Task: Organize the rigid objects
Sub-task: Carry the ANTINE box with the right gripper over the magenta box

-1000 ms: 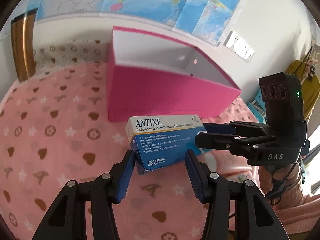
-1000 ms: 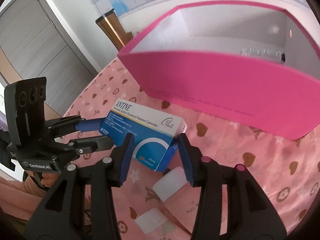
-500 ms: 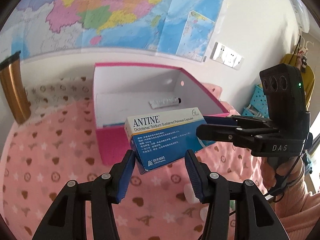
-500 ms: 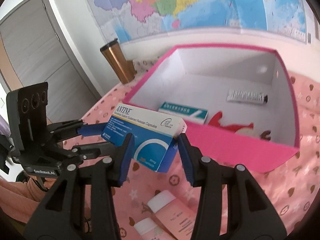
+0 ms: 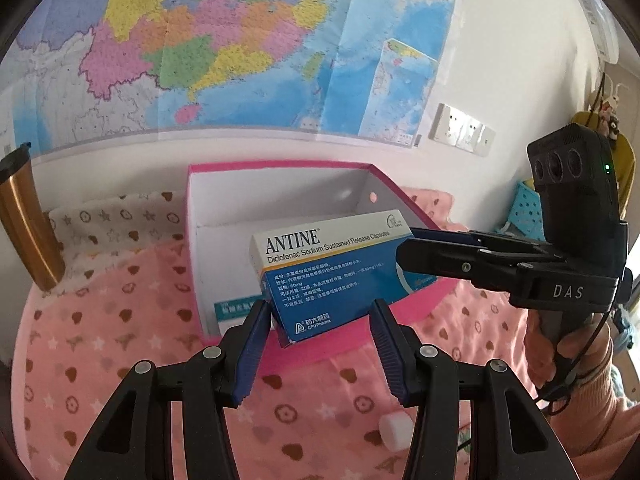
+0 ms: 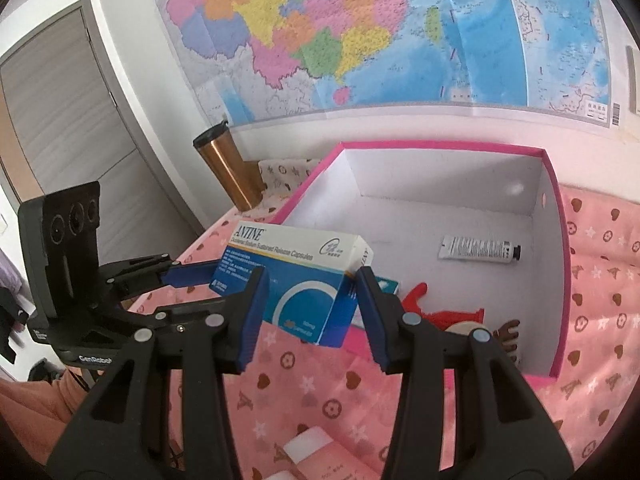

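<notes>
A blue and white ANTINE medicine box hangs in the air above the near rim of the pink box. My right gripper is shut on its right end, seen also in the left wrist view. My left gripper is open, its pads either side of the box's left end with gaps; it also shows in the right wrist view. The pink box holds a white tube, a teal carton and a red toy.
A copper tumbler stands at the back left of the table on the pink patterned cloth. White and pink packets lie on the cloth near me. A map covers the wall behind. A blue basket sits at the far right.
Both grippers and the ANTINE box have risen and moved toward the pink box, so its inside now shows. The grip on the box has not changed.
</notes>
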`<state>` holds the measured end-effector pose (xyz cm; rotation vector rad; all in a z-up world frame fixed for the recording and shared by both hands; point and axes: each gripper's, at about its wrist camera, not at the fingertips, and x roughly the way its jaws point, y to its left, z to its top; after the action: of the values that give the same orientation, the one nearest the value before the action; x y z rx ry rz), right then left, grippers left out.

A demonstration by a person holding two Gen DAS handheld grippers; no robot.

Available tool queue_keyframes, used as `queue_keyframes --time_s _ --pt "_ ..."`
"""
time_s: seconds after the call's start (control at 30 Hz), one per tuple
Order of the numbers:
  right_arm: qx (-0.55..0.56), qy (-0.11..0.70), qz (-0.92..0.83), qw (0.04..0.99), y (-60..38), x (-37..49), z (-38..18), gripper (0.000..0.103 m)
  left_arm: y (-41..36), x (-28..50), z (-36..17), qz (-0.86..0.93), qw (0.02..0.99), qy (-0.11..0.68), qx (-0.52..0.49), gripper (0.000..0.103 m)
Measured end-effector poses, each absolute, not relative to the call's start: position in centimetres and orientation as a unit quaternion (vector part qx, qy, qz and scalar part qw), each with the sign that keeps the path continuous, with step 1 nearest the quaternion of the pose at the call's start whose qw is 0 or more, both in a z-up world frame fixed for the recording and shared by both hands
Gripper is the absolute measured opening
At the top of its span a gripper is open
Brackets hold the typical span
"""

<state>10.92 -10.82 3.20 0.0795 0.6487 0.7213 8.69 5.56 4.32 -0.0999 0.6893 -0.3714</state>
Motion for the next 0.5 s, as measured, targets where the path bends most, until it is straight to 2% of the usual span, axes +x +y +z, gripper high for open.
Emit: queue_keyframes --time_s 0.5 --pt "0.065 0.344 0.336 0.874 -9.6 15.3 1.5 0.048 6.7 11.9 3.9 -0.16 0.919 0.355 -0.065 0.051"
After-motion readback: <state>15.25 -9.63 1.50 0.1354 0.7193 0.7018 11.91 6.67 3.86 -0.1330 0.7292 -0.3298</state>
